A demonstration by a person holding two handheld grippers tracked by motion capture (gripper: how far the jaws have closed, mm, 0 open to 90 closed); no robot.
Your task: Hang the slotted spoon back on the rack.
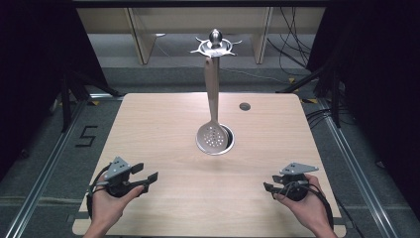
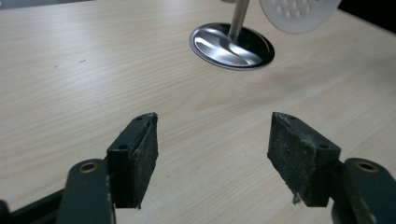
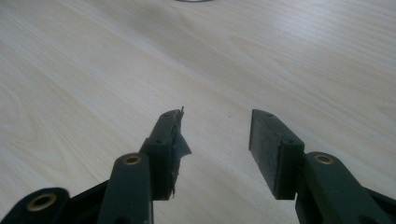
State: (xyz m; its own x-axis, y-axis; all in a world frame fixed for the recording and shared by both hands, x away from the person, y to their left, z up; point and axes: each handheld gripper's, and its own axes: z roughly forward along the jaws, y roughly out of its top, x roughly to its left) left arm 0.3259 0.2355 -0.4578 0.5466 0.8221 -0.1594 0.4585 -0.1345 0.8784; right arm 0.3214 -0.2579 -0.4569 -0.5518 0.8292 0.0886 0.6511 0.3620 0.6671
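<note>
the left gripper [image 1: 151,177] and right gripper [image 1: 268,188] are resting low over the pale wooden table [image 1: 163,144], jaws spread wide, gripping nothing. beyond them, a perforated steel skimmer [image 1: 212,135] is hanging from a round-based metal utensil stand [image 1: 229,144]. dark floor and cables are lying behind.

Each hand carries a black two-jaw tool: the left tool [image 1: 148,178] and the right tool [image 1: 268,188] both wear a grey three-cornered plate on top and trail a black cable. Up close, the jaws end in worn dark pads [image 2: 301,156], with brass-coloured rivets [image 3: 132,160] at the joints.
</note>
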